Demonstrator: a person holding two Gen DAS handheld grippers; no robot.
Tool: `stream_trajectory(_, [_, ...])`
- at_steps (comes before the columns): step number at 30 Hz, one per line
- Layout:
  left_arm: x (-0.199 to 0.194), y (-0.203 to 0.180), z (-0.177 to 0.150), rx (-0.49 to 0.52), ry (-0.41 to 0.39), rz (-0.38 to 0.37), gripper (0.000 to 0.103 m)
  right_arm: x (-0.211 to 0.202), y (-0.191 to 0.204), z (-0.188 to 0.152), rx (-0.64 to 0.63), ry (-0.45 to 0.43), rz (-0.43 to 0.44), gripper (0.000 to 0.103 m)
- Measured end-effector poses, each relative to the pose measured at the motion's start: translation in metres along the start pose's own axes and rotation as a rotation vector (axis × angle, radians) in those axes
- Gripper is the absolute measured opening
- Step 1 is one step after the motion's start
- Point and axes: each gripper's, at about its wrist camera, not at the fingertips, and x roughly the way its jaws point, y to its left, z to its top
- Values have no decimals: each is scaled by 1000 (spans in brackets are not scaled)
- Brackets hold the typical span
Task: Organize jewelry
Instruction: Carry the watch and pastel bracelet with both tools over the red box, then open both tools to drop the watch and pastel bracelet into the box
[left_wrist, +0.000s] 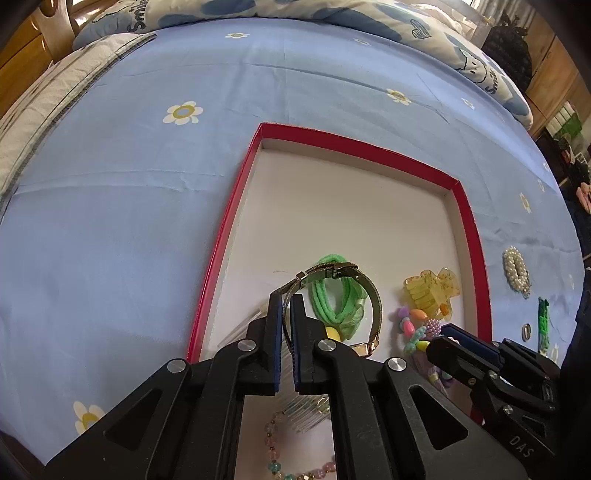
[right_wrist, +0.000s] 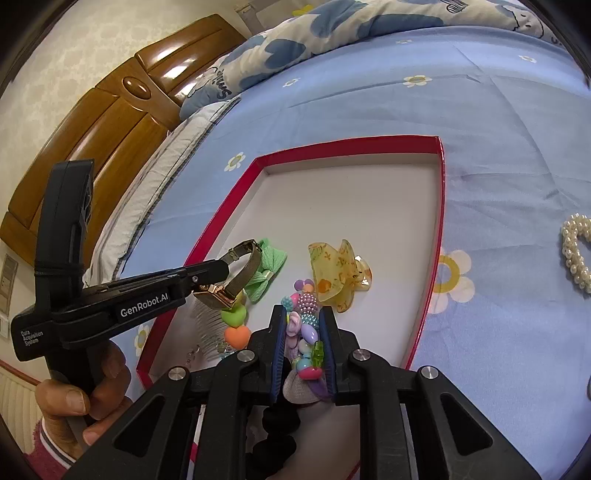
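Closest to the right wrist camera, the right gripper (right_wrist: 303, 332) pinches a multicoloured beaded bracelet with pastel charms (right_wrist: 306, 332) between its blue pads, low over the near end of the shallow red-rimmed box with a white floor (right_wrist: 441, 221). To its left, the left gripper (left_wrist: 286, 306), held in a person's hand (right_wrist: 92, 391), has its jaws pressed together on the mesh strap of a gold-toned wristwatch (left_wrist: 347, 291); the watch's rose-gold case (right_wrist: 214, 297) hangs just beside the fingertips, above the box floor.

Beneath and just past the left gripper lie a clear plastic hair comb (right_wrist: 210, 328), a pink-and-teal bead bracelet (left_wrist: 275, 439) and a green looped hair tie with a bow (left_wrist: 334, 295). Just ahead of the right gripper, a translucent yellow claw clip (right_wrist: 338, 275) rests on the box floor.

Farther right, outside the box on the pale blue flowered bedsheet (left_wrist: 129, 221), sits a white pearl hair ring (left_wrist: 517, 271), with a small green piece (left_wrist: 543, 317) near it. A blue-patterned quilt (right_wrist: 295, 40) lies farthest off.
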Motion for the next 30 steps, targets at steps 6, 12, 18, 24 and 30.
stream_trajectory(6, [-1,1,0,-7,10,2,7,-2,-3,0,21,-1,17,24])
stream_trajectory(12, [-9,2,-2,-19,-7,1,16,-8,-5,-1,33,-10,21,33])
stream_trajectory(18, [-17,0,-1,-14,-27,-10,25,-17,-4,-2,35,-31,21,38])
stream_trajectory(24, [-24,-1,-2,-21,-38,-15,28,-35,-4,-5,45,-60,24,39])
stream_trajectory(30, [-48,-8,-10,-17,-78,-28,43,-75,-9,-18,57,-121,11,48])
